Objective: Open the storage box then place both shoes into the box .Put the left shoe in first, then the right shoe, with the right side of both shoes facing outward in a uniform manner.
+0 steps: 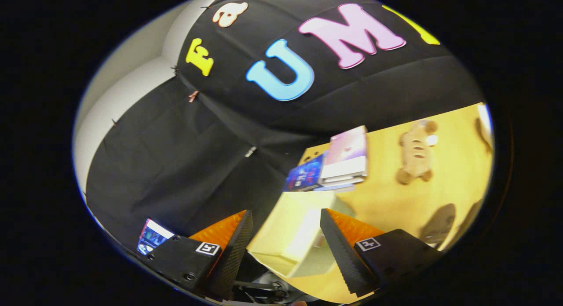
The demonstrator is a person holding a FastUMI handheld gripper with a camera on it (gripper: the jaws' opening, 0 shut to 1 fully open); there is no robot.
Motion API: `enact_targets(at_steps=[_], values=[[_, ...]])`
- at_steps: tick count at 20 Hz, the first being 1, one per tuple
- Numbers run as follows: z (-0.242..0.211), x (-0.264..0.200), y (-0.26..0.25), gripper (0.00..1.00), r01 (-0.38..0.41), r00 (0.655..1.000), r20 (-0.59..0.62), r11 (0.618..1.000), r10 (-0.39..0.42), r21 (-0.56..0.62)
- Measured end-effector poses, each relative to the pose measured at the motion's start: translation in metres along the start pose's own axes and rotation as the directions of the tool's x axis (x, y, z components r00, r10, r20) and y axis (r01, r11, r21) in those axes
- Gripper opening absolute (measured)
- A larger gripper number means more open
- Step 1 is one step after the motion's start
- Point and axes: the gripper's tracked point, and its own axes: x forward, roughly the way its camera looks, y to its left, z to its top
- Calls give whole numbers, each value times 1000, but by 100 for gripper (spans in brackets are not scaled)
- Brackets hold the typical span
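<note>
While tilted steeply, the tongs (286, 235) gape wide, gripping nothing, with perhaps the storage box (292, 235) between them.

On the yellow wooden worktop (387, 196), a stack of paperback books (338, 163) lies beyond the pale open-topped storage box (290, 235); right of the books lies a tan plush toy (415, 152), near a dark shoe (440, 224).

The hand-held gripper (286, 246) has its fingers spread, the box between them.

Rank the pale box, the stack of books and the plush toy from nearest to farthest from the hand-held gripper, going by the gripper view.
The hand-held gripper is open and holds nothing.
1. Pale box: between the fingers, on the wooden table.
2. Stack of books: just beyond the box, by the table's far edge.
3. Plush toy: farthest, past the books and off to the right-finger side.
</note>
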Motion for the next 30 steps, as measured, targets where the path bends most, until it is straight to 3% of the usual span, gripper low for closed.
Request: enact_targets(at_steps=[4, 7, 11, 16, 25, 30], values=[[-29, -47, -94, 96, 247, 967, -50, 967, -250, -55], [-68, -81, -166, 96, 412, 892, -133, 897, -433, -160], [-102, -92, -221, 93, 503, 800, -211, 820, -562, -274], [-134, -77, -275, 86, 554, 723, -254, 759, -643, -342], [-123, -37, -320, 67, 662, 679, -151, 687, -719, -299], [-122, -44, -333, 25, 722, 608, -104, 602, -787, -342]])
